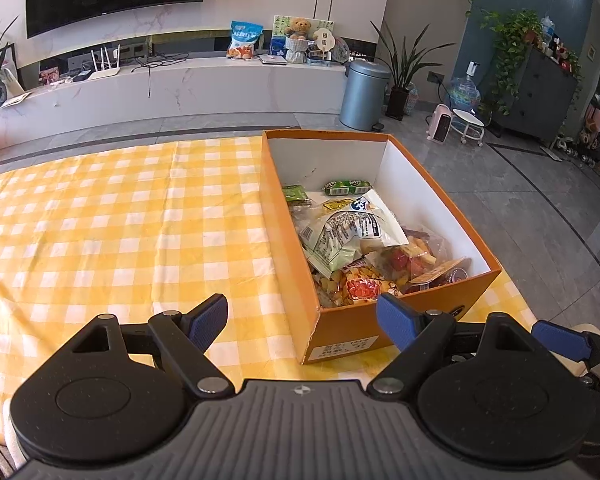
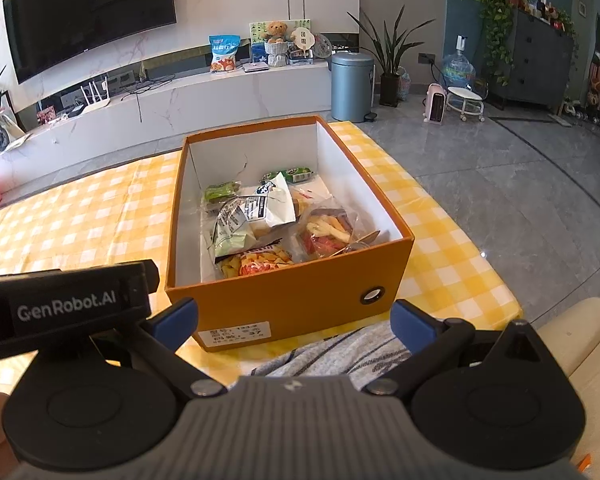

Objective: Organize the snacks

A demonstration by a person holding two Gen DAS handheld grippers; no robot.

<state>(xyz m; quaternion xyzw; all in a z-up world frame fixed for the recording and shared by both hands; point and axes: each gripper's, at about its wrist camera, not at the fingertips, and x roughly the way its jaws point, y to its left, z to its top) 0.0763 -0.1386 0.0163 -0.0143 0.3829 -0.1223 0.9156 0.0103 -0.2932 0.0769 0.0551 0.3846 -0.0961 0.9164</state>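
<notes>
An orange shoebox (image 1: 348,322) (image 2: 300,296) with white inner walls stands on the yellow checked tablecloth (image 1: 120,220) (image 2: 80,216). Several snack packets (image 1: 352,236) (image 2: 260,220) lie piled inside it. My left gripper (image 1: 302,320) is open and holds nothing; it hovers at the box's near left corner. My right gripper (image 2: 294,318) is also open and holds nothing, just short of the box's near wall. The left gripper's body (image 2: 64,308) shows at the left of the right wrist view. A fingertip of the right gripper (image 1: 560,338) shows at the right in the left wrist view.
The table edge runs just right of the box, with grey floor (image 2: 500,168) beyond. A striped grey cloth (image 2: 340,354) lies under my right gripper. Far off stand a white TV bench (image 1: 180,84), a blue bin (image 1: 362,94) and potted plants (image 1: 404,68).
</notes>
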